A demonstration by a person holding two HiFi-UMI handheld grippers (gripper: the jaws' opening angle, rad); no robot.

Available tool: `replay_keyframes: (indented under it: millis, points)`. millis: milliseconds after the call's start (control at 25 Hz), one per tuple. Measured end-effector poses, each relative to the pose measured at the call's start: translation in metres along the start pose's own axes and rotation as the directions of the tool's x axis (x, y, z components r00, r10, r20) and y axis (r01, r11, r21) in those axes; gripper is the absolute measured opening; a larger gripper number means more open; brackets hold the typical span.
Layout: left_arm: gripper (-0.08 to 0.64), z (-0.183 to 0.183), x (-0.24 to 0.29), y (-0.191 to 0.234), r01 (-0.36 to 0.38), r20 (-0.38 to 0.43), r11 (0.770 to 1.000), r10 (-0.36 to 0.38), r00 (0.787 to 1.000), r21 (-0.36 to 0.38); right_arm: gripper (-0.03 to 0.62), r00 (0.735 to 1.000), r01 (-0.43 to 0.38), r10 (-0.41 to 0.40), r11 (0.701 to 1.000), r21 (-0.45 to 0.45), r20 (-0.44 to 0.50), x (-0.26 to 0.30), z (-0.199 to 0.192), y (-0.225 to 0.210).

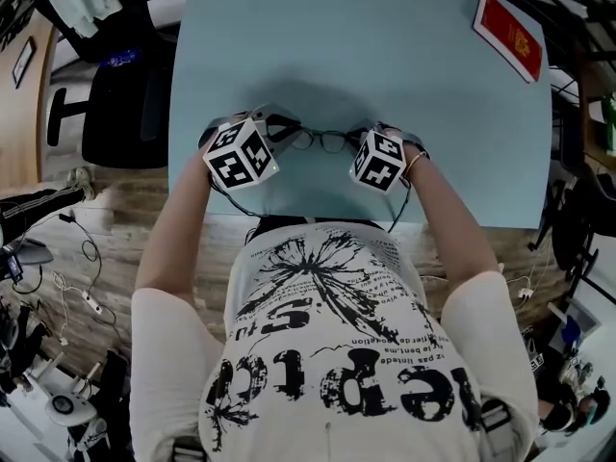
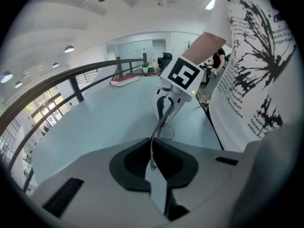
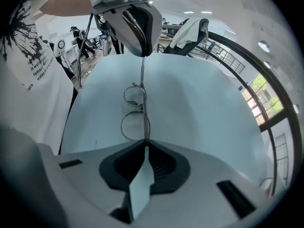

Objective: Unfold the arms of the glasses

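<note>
Two holds: left gripper (image 2: 152, 146) and right gripper (image 3: 145, 145) fingers are pinching thin dark wire-framed glasses' (image 1: 322, 141) nine and three o'clock ends.
Progress: no arm is showing open yet; both seemingly remaining.

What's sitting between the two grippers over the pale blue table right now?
The thin dark wire-framed glasses span the gap: the left gripper and the right gripper each clamp one end. The head view shows it best.

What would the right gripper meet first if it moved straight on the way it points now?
The right gripper pinches the glasses at one end. Beyond them the table looks to be first in its line, though depth is hard to judge here.
</note>
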State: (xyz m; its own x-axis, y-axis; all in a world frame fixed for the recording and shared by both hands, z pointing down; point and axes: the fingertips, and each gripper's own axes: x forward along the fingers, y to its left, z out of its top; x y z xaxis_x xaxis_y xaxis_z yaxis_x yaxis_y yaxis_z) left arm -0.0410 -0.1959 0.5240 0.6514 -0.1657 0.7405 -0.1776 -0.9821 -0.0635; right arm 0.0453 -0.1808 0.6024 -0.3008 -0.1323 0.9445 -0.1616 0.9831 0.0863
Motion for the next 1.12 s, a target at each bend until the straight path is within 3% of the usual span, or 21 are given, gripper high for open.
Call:
replay_keyframes:
  millis: [280, 600, 680, 800, 1120]
  points:
    - [0.029, -0.014, -0.015, 0.011, -0.034, 0.049, 0.995, 0.039, 0.998, -0.098, 0.037, 1.000, 0.012, -0.012, 1.000, 0.004, -0.022, 0.003, -0.001, -0.006]
    - [0.029, -0.010, -0.014, -0.003, -0.022, 0.079, 0.997, 0.028, 0.996, -0.074, 0.041, 0.998, 0.011, -0.011, 1.000, 0.010, -0.059, -0.003, -0.005, -0.008]
    - [0.029, -0.006, -0.013, -0.003, -0.023, 0.077, 0.998, 0.028, 0.997, -0.056, 0.094, 0.998, -0.015, 0.015, 1.000, 0.012, -0.066, -0.006, -0.002, -0.005]
    - [0.029, -0.002, -0.011, -0.004, -0.020, 0.083, 0.999, 0.024, 0.996, -0.046, 0.123, 0.998, -0.033, 0.031, 0.999, -0.031, -0.059, -0.010, 0.010, 0.000]
    - [0.029, 0.001, -0.009, -0.008, -0.022, 0.105, 0.999, 0.027, 0.994, -0.045, 0.107, 0.999, -0.036, 0.037, 0.987, -0.159, 0.002, 0.000, 0.065, 0.008]
